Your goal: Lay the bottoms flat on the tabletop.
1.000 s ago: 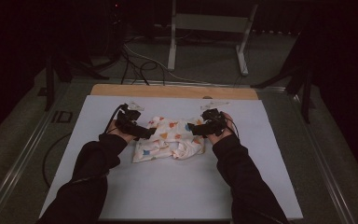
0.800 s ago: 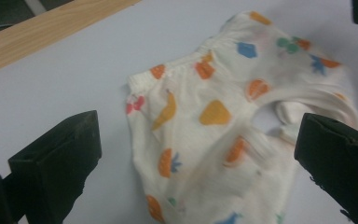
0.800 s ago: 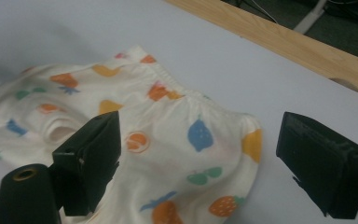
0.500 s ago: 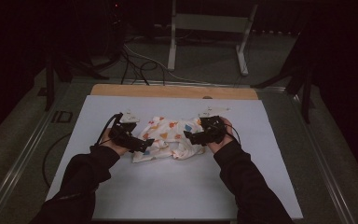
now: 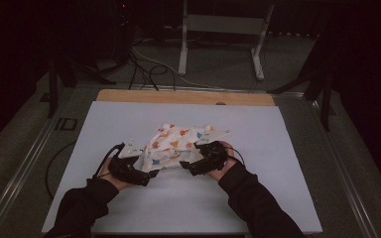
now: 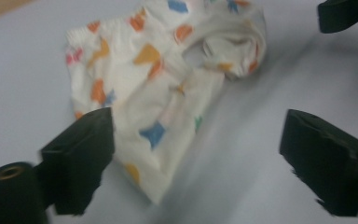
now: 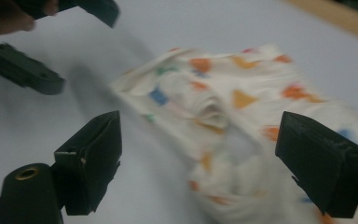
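A crumpled white cloth printed with orange, blue and red shapes lies in the middle of the pale table board. My left gripper sits at the cloth's near left corner. In the left gripper view its jaws have just been closing, and the cloth reaches between them beside the left jaw without being pinched. My right gripper is at the cloth's near edge. Its jaws stand wide open, with the cloth lying loose ahead of and between them.
A wooden strip runs along the board's far edge. Beyond it a metal stand and cables are on the dark floor. The board has bare room to either side of the cloth and toward the near edge.
Both hands have drawn back from the cloth's left and right sides toward the person, coming closer together at its near edge. The cloth has stayed about where it was.
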The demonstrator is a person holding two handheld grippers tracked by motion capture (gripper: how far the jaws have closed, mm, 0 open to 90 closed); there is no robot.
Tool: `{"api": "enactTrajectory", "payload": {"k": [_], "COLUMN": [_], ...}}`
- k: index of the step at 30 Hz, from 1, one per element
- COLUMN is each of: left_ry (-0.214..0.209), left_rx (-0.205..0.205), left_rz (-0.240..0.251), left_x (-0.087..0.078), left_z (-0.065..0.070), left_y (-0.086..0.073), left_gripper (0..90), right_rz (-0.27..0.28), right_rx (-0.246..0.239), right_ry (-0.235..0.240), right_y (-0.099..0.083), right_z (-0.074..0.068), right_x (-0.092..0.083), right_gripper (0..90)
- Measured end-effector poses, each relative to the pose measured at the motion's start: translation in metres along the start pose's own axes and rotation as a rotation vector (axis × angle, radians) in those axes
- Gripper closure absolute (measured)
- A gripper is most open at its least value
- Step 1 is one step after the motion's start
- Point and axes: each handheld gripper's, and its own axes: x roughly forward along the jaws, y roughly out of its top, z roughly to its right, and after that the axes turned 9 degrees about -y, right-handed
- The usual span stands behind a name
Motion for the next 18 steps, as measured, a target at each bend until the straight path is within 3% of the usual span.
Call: {"api": "enactTrajectory", "payload": {"k": [5,9,15,16,18], "left_ry": [0.037,0.071,0.082,0.080,0.089], "left_rx": [-0.044,-0.072,-0.105,-0.107,-0.115], "left_rz": [-0.037,-0.059,-0.096,-0.099,-0.112], "left_x": [0.004,0.011,0.021,0.022,0.025], "left_z": [-0.003,-0.009,-0.018,-0.020,-0.022], "left_y": [-0.021,-0.030,-0.040,-0.042,-0.044], "left_gripper": [18.8,24.9,35.3,39.4,41.0], "right_rz": [-0.010,-0.028,-0.048,-0.052,-0.065], "right_rx": [-0.047,-0.073,-0.101,-0.111,-0.125], "right_ry": [0.023,0.014,0.007,-0.013,-0.008], "right_y": [-0.006,-0.011,-0.017,-0.018,-0.020], "right_z": [-0.013,-0.021,-0.028,-0.028,-0.027], "right_x": [0.013,0.026,0.049,0.054,0.060], "right_gripper": [24.7,34.7,45.5,47.4,47.5]}}
